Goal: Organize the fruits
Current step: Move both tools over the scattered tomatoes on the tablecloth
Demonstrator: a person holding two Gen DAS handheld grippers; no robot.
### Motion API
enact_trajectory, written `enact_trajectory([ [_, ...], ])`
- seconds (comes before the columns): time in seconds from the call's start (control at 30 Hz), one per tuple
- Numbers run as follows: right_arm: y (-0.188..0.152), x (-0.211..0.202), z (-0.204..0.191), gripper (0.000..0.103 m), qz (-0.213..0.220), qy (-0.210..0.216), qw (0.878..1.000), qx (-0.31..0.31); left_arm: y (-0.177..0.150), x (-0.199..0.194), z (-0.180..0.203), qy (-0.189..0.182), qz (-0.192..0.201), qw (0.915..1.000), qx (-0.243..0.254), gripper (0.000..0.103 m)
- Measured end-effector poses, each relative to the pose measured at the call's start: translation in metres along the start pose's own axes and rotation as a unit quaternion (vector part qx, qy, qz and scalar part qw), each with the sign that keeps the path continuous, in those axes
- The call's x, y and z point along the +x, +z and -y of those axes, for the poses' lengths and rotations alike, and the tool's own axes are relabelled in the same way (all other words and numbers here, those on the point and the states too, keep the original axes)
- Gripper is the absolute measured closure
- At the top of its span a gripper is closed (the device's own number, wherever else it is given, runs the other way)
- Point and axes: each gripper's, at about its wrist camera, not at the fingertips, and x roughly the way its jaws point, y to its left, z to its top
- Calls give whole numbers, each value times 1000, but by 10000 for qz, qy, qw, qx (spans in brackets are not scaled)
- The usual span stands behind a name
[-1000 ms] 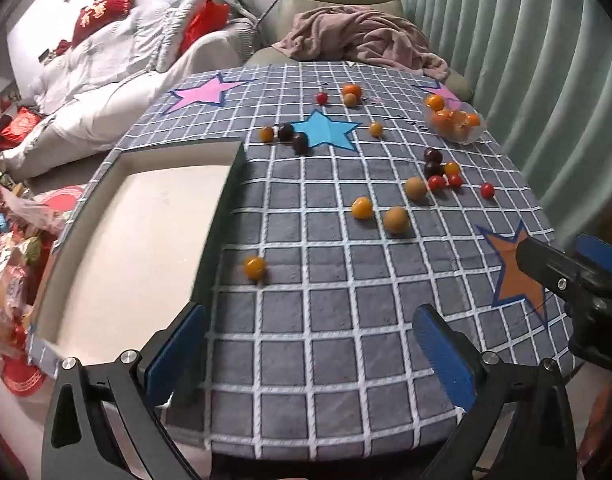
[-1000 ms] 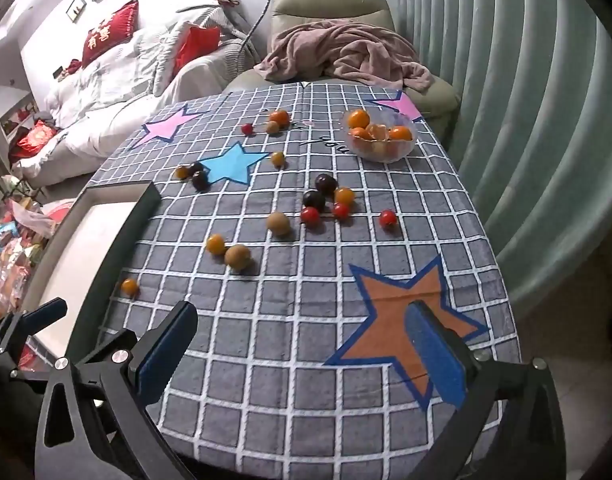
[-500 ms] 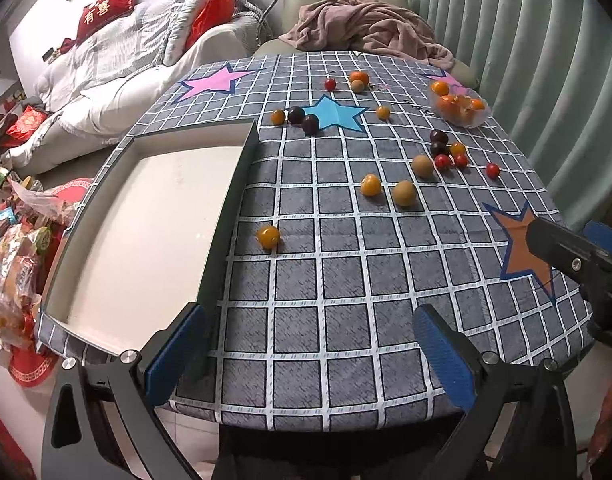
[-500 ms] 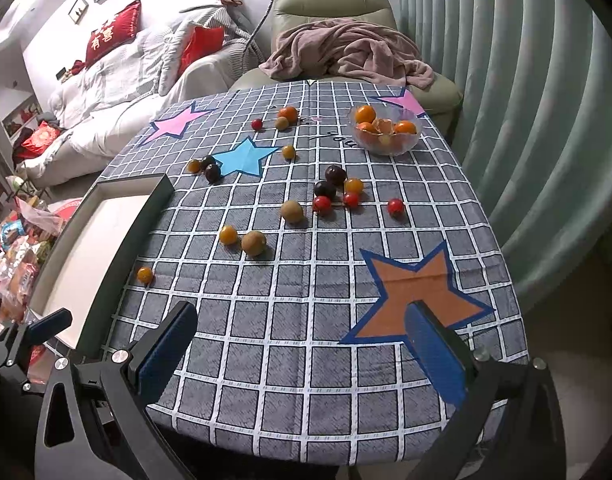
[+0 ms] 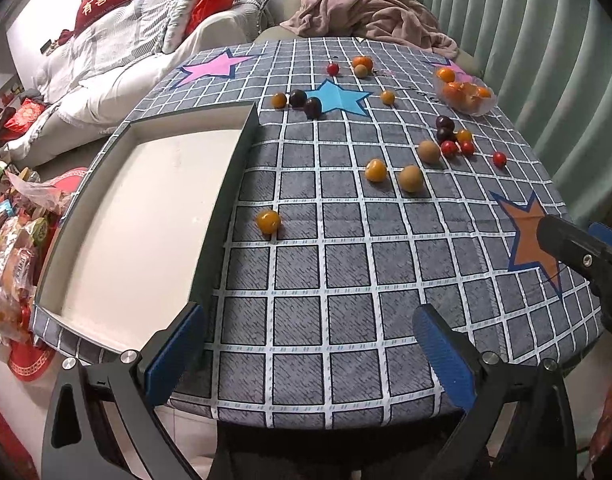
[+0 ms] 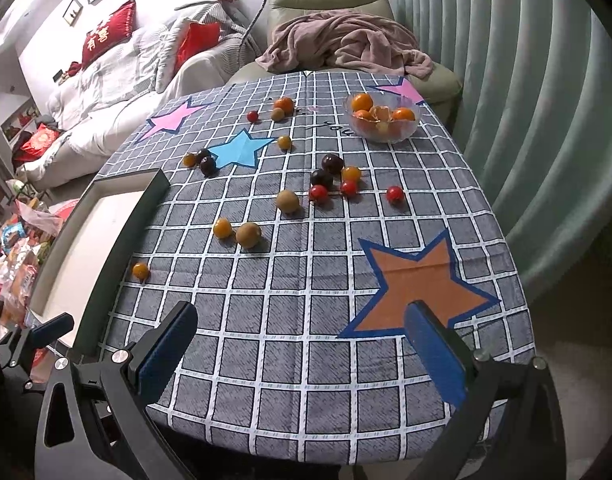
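Small round fruits [image 6: 248,235], orange, tan, red, perhaps plum-dark, lie scattered; left tongs [image 5: 310,354] and right tongs [image 6: 301,354] gape wide, empty.

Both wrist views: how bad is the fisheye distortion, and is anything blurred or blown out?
Left wrist view: strong barrel bend, the tray wall curves, corners vignette black, the fruit stays sharp. Right wrist view: same bend in the tablecloth grid, glass bowl crisp, dim even light, soft shadows, no glare.

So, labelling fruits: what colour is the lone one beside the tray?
Orange fruit, clearest in the left wrist view, beside the tray.
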Motion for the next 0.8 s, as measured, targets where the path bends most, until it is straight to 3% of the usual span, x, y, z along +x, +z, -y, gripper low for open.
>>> enact_trajectory([
  [0.47,1,18,9,0,-161,92,9997,135,2,17,6,-101,-218,9996,132,0],
  [0.8,2,34,15,0,-310,124,9992,220,7,36,13,-438,-458,9978,183,0],
])
